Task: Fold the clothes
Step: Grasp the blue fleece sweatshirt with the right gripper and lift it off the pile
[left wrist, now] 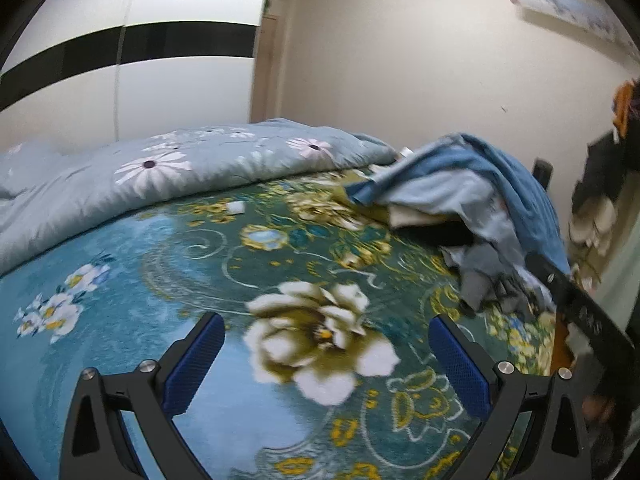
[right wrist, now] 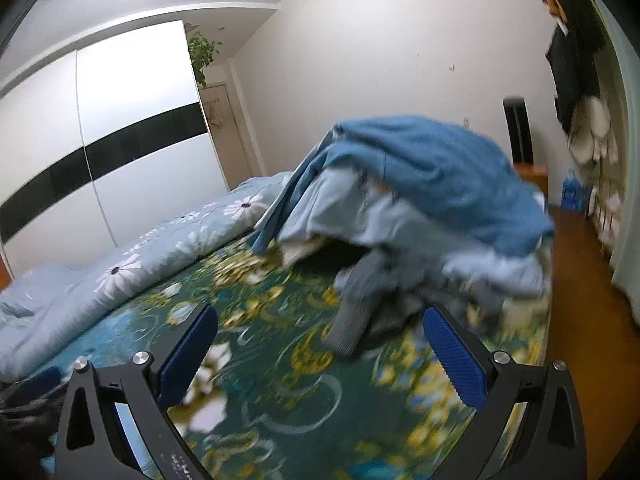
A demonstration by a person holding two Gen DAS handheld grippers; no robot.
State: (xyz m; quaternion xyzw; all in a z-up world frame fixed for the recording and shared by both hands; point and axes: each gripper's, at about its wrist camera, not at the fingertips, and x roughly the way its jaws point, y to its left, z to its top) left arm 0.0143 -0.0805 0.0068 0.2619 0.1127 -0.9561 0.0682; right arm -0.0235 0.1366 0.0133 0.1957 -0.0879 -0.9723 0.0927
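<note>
Both grippers, left (left wrist: 324,344) & right (right wrist: 320,338), jaws apart, empty, near clothes pile (right wrist: 420,200): soft, light, floppy; grab grey sleeve (right wrist: 352,320) at pile's front edge.

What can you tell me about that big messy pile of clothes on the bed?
The heaped pile of blue and grey clothes sits unfolded on the green flowery bed blanket, near the bed's far end. A darker blue soft top drapes over everything like a roof. Under it lie pale blue pieces, something cream, and a grey ribbed sleeve poking out toward the camera. The picture is blurry, so I cannot count the pieces. Neither tool touches the pile; both are open.
</note>
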